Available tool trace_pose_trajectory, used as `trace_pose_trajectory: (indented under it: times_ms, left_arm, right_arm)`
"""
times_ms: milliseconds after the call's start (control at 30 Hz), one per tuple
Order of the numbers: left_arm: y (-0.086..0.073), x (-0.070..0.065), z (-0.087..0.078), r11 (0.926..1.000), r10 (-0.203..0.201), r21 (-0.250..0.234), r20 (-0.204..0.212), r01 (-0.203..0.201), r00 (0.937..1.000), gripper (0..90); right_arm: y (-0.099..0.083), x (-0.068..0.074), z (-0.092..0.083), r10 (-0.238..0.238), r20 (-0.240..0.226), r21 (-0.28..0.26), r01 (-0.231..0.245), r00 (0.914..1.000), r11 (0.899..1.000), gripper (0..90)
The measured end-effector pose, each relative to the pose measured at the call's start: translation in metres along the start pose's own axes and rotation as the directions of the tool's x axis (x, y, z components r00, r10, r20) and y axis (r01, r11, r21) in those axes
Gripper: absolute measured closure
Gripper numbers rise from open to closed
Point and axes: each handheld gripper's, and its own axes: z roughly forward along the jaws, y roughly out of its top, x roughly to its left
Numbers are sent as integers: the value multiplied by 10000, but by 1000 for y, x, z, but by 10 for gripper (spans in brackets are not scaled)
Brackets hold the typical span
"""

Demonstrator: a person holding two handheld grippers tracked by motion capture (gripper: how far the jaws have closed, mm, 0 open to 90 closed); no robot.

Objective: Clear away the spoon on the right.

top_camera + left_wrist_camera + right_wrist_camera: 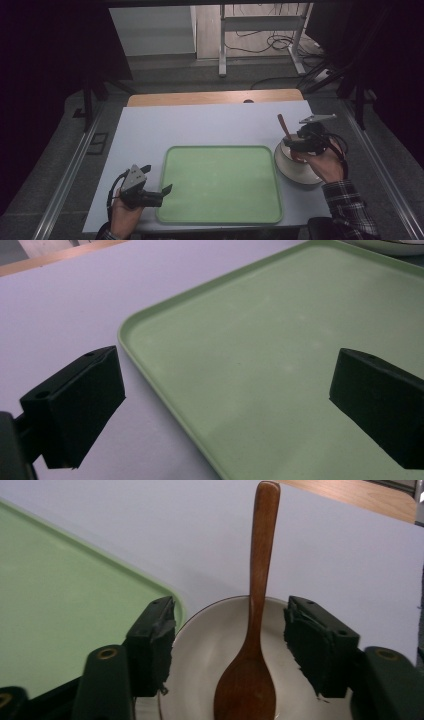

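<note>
Right now, glossy brown wooden spoon [250,645] (bowl-end in white bowl [200,645]) between right hand-held gripper's [230,645] parted jaws.

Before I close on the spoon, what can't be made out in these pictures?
- Spoon bowl end: cut off by the right gripper view's bottom edge.
- Bowl inside: in the high view, partly covered by the right gripper and hand.
- Tray far side: cut by the left gripper view's edges.
- Left gripper: nothing between its jaws.
</note>
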Motion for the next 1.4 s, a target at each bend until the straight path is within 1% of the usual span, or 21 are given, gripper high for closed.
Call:
trace_pose_trajectory:
  times_ms: [100, 233, 333, 500, 567, 767, 800, 1067, 1167, 1300, 1333, 1400]
  left_arm:
    - [0, 0, 0, 10000, -57, -31, -25, 57, 10000, 7]
    - [0, 0, 0, 10000, -21, -6, -65, 21, 10000, 7]
    - [0, 1, -1, 10000, -78, -29, -93, 78, 9999, 5]
    - [0, 1, -1, 9999, -123, -85, -113, 122, 9999, 5]
    - [0, 1, -1, 9999, -130, -86, -116, 129, 9998, 5]
    - [0, 1, -1, 9999, -117, -78, -128, 116, 9998, 5]
    - [0, 1, -1, 9999, -120, -81, -127, 119, 9998, 5]
    - [0, 1, -2, 9999, -113, -83, -127, 112, 9999, 5]
    - [0, 1, -2, 9999, -106, -75, -124, 105, 9999, 5]
    - [0, 1, -2, 9999, -90, -65, -121, 89, 9999, 5]
    - [0, 1, -2, 9999, -86, -70, -118, 85, 9999, 5]
    - [0, 1, -2, 9999, -89, -67, -119, 88, 9999, 5]
  right_arm:
    - [5, -2, 4, -30, 10, 207, 29, 10000, 9998, 438]
    - [12, -6, 11, -51, 175, 471, 43, 9998, 9989, 484]
    - [17, -8, 15, -148, 332, 642, 127, 9993, 9979, 515]
    - [25, -11, 22, -92, 439, 1000, 47, 9990, 9950, 588]
    - [29, -12, 25, -75, 453, 1067, 27, 9989, 9943, 610]
    - [37, -14, 36, -72, 478, 1420, 4, 9988, 9899, 644]
    - [38, -14, 38, -140, 512, 1482, 63, 9986, 9889, 647]
    - [39, -15, 52, -43, 592, 1932, -73, 9982, 9811, 673]
    - [39, -16, 55, -61, 643, 1999, -69, 9979, 9798, 695]
    - [39, -16, 57, 32, 587, 2131, -156, 9983, 9769, 723]
    - [39, -15, 59, -16, 642, 2223, -128, 9979, 9749, 754]
    - [39, -14, 59, 12, 610, 2267, -150, 9981, 9739, 775]
